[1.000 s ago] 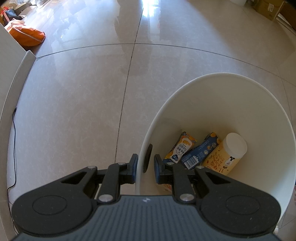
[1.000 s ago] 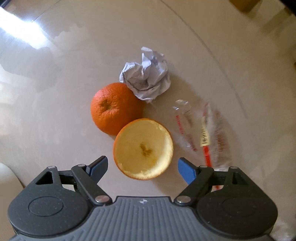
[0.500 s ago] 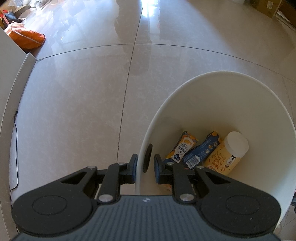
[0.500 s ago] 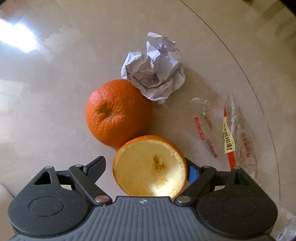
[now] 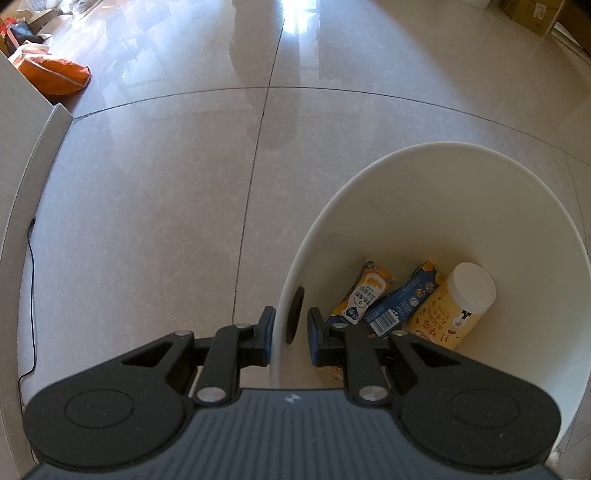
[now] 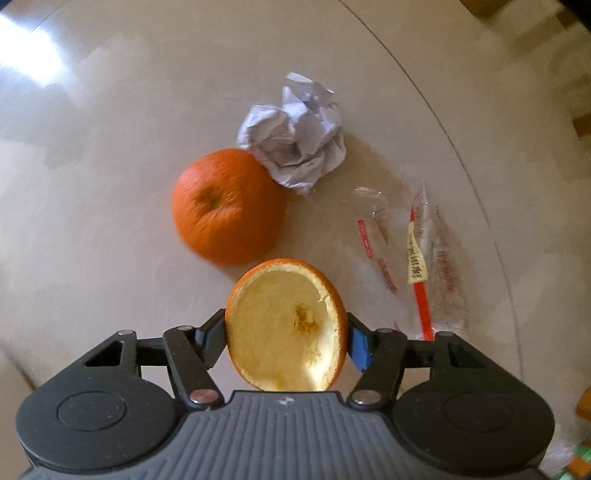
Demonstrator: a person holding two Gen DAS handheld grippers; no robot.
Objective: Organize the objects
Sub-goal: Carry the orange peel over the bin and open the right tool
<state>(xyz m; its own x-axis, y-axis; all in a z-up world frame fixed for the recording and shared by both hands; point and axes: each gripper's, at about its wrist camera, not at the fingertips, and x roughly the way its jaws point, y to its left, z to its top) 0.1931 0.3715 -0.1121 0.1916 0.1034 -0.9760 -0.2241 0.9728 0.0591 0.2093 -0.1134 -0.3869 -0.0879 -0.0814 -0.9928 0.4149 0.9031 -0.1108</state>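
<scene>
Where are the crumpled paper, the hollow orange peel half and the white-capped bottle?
crumpled paper [image 6: 293, 146], right wrist view, middle of the wad
orange peel half [image 6: 284, 325], right wrist view, pale inside
white-capped bottle [image 5: 474, 287], left wrist view, its cap

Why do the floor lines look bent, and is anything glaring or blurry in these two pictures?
Left wrist view: the fisheye lens bows the tile seams, and sunlight glares off the glossy floor at top. Right wrist view: a bright patch washes out the top left corner, and the whole orange is slightly smeared, likely motion blur.
</scene>
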